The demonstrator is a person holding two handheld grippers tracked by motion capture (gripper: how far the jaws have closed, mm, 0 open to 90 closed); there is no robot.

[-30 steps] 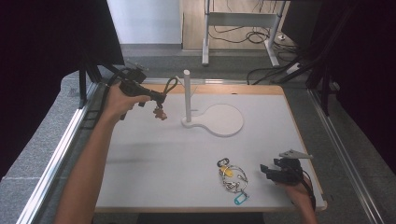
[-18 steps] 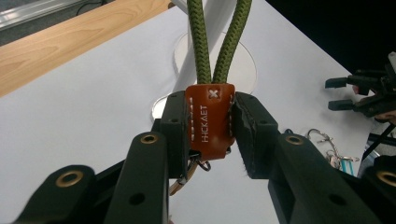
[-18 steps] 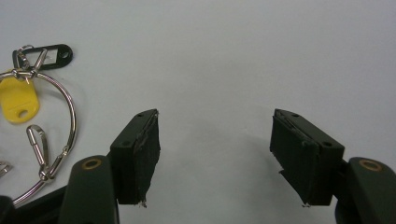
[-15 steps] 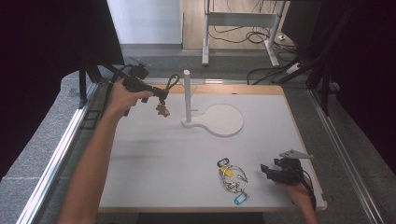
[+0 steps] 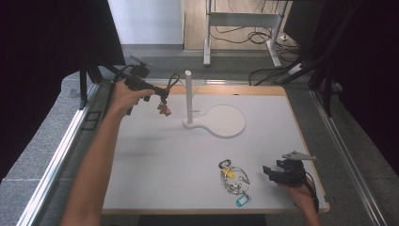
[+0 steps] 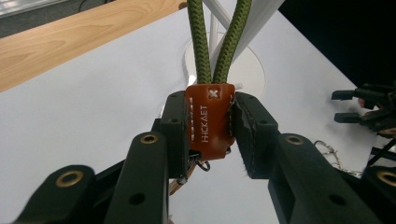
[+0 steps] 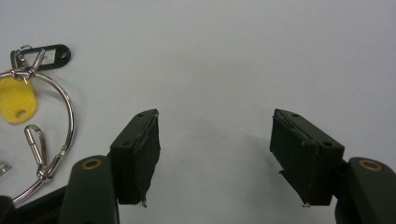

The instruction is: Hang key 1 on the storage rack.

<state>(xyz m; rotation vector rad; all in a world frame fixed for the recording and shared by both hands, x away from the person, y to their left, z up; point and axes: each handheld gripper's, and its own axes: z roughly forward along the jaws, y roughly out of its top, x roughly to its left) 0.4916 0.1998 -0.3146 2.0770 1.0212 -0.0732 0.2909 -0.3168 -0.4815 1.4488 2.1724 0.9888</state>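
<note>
My left gripper is held in the air at the table's far left, shut on the brown leather tab of a keychain. The keychain's green rope loop reaches toward the white post, close beside it and not around it. A small brown charm dangles below the jaws. The post rises from a flat white base. My right gripper rests near the front right corner, open with nothing between its jaws. A bundle of key rings lies just left of it.
The bundle has a large metal ring, a yellow tag, a black tag and a blue tag. The white table has a wooden far edge. Metal rails run along both sides.
My left gripper has edged slightly toward the post with the keychain, and the green loop sits a little higher. The right gripper has kept still.
</note>
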